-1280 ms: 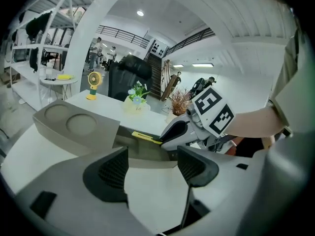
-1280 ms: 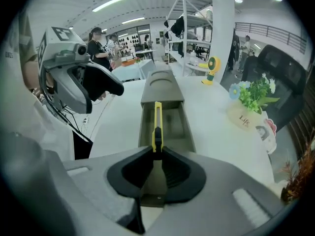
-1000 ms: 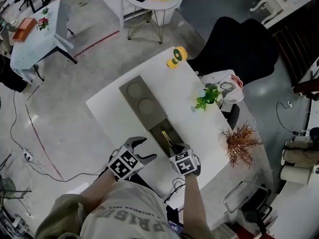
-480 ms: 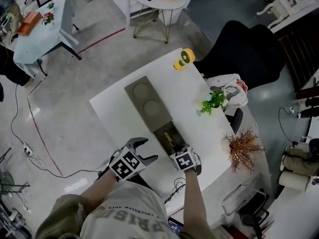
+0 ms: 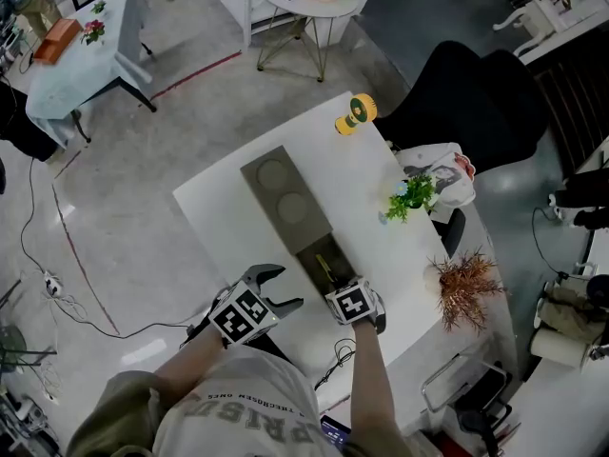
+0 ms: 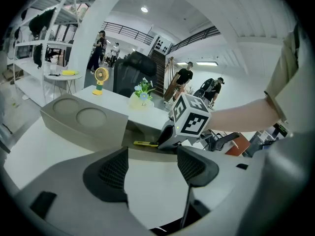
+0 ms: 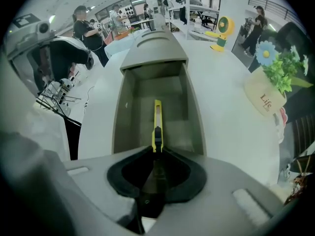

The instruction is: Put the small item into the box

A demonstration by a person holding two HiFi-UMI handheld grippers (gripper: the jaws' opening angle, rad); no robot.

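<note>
A long grey box lies on the white table, its near compartment open. My right gripper is at that compartment's near end, shut on a yellow utility knife. The knife points forward over the compartment floor, and its rear end is hidden between the jaws. My left gripper is open and empty to the left of the box, over bare tabletop. In the left gripper view its pads frame the right gripper and the knife.
The far half of the box has a lid with two round recesses. A yellow desk fan stands at the table's far corner. A small potted plant and a dried reddish plant stand along the right edge. A black chair is behind.
The head view has drifted slightly. Both grippers and the knife keep their places at the box.
</note>
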